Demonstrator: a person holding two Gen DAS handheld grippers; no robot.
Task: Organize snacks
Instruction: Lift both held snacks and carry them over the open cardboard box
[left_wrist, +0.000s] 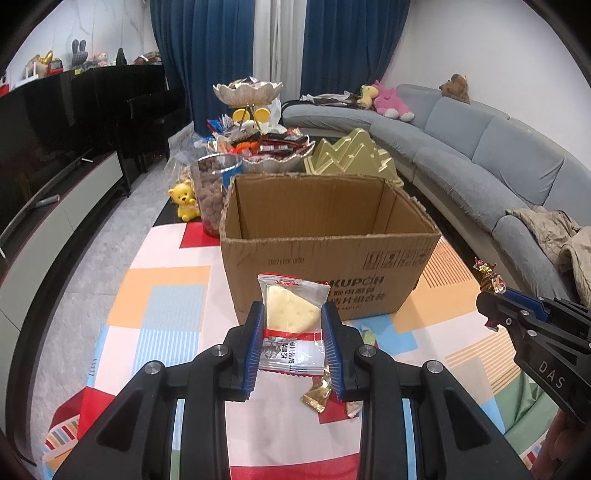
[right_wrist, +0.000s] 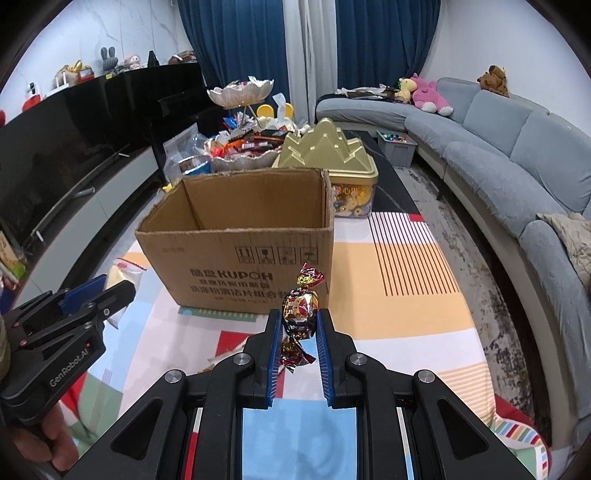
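Note:
My left gripper (left_wrist: 292, 314) is shut on a clear and red cracker packet (left_wrist: 291, 314), held above the patterned cloth just in front of the open cardboard box (left_wrist: 325, 258). My right gripper (right_wrist: 298, 317) is shut on a red and gold wrapped candy (right_wrist: 301, 308), also held in front of the box (right_wrist: 240, 258). The box interior looks empty from what shows. The right gripper also shows at the right edge of the left wrist view (left_wrist: 491, 312) with the candy (left_wrist: 488, 277). The left gripper shows at the left of the right wrist view (right_wrist: 99, 293).
Loose gold candy wrappers (left_wrist: 317, 393) lie on the cloth under my left gripper. Behind the box stand a jar of brown snacks (left_wrist: 212, 192), a tiered dish of snacks (left_wrist: 258, 144), a gold mountain-shaped tin (right_wrist: 325, 155) and a yellow bear (left_wrist: 183, 199). A grey sofa (right_wrist: 517, 155) runs along the right.

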